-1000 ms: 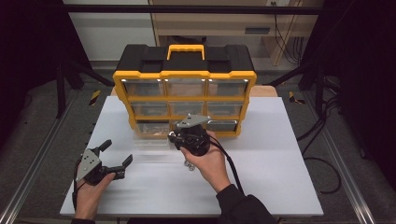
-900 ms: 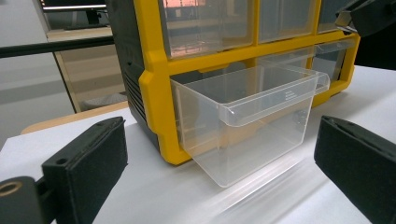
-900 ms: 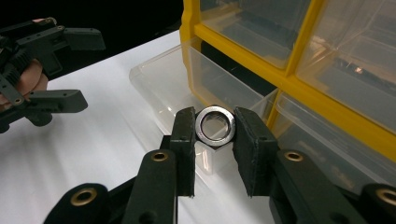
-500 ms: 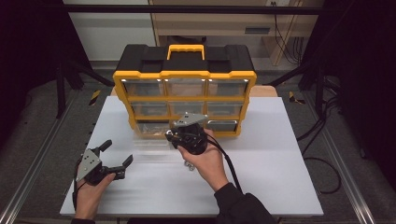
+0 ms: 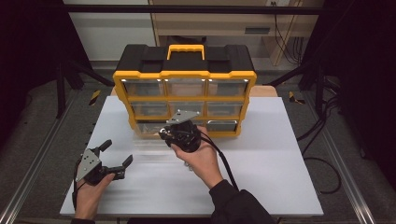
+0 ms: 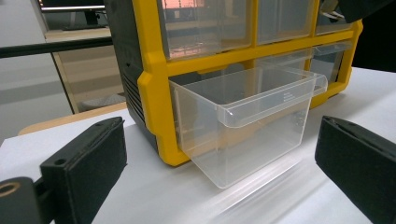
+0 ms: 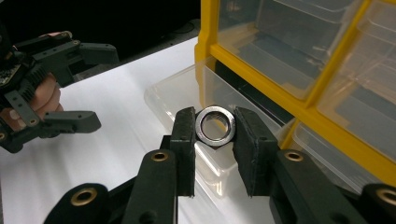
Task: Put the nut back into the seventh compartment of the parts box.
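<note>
While clamped between the pads of the right gripper [image 7: 214,126], nut [image 7: 215,123] sits face-on to that gripper's camera, bore pointing back along the jaws, flat faces upright. Directly beyond and below the fingertips: open drawer [image 7: 187,100], pulled out of the bottom row of the organizer [image 5: 184,77], mouth up. Long axis of drawer runs out from the organizer front, roughly crosswise to the right jaws as seen in the right gripper view. Judged from this: short drop straight down from the tips, nut likely to land inside the drawer walls once released. Nearer by far, the right hand [image 5: 198,156]. Off to the left and well apart, left gripper [image 5: 112,161], jaws spread wide, holding nothing, aimed at the drawer [image 6: 247,116] front from ahead.
</note>
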Tool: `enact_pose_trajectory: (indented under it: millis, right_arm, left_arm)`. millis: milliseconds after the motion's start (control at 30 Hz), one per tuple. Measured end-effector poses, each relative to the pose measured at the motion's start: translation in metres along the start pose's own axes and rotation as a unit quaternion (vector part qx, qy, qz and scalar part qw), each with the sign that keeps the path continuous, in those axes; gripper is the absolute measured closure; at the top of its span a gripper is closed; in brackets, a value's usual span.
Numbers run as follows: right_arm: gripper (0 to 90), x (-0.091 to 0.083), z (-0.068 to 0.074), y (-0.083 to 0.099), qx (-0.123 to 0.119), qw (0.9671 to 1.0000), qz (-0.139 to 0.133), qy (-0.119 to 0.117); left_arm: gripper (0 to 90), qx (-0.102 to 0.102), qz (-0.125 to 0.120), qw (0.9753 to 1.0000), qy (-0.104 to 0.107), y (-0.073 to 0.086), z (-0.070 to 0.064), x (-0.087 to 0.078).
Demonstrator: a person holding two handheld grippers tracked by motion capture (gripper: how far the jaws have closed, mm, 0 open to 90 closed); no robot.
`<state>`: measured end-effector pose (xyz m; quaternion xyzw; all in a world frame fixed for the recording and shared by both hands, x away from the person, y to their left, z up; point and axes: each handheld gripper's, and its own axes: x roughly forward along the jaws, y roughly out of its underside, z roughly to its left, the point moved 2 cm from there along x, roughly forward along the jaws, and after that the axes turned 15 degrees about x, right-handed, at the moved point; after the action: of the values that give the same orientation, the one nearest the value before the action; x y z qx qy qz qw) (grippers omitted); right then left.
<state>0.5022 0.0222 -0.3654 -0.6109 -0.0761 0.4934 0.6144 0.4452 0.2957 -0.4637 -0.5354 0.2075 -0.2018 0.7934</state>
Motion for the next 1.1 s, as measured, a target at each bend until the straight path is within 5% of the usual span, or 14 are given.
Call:
enact_pose_trajectory:
  millis: [500, 600, 1100]
  right_arm:
    - [69.9, 0.031, 0.003, -0.015, -0.003, 0.9995, 0.031, 0.011]
    - [51.8, 0.037, 0.002, -0.015, 0.001, 0.9993, 0.035, 0.014]
    - [19.6, 0.004, 0.007, -0.007, -0.017, 0.9984, 0.024, 0.048]
  left_arm:
    - [1.7, 0.001, 0.001, 1.0000, 0.001, 0.000, 0.000, 0.000]
    - [1.6, 0.000, 0.001, 1.0000, 0.000, 0.000, 0.000, 0.000]
    - [1.1, 0.000, 0.002, 1.0000, -0.002, 0.000, 0.000, 0.000]
